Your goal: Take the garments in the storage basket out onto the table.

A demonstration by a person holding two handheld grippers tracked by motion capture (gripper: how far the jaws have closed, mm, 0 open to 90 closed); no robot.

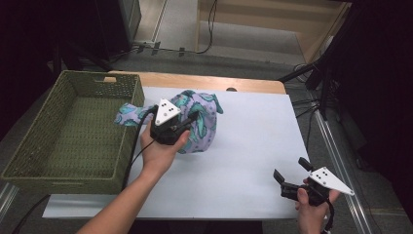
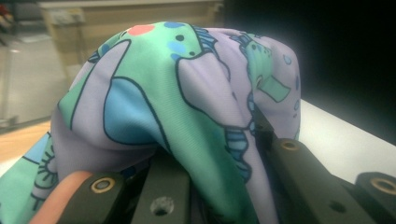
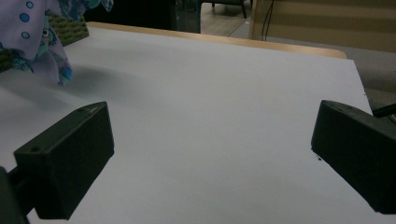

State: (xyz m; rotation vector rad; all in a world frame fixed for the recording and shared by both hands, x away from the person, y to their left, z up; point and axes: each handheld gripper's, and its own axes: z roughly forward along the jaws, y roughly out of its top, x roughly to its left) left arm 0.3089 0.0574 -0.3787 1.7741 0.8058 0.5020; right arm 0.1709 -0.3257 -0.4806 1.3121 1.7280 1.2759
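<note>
A green woven basket [image 1: 73, 131] sits at the table's left; white sheet [image 1: 253, 146] covers the wooden table [image 1: 195, 80].

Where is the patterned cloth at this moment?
In the high view the patterned cloth is bunched at the left-centre of the white table, held in the left hand-held gripper, just right of the green basket.

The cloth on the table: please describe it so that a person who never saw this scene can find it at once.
Find the white table with the green basket at its left edge. Just right of the basket, the cloth is bunched in a heap in the left gripper, with one end reaching the basket's rim. It is the only soft, patterned thing there: lilac with teal and blue cartoon shapes.
</note>
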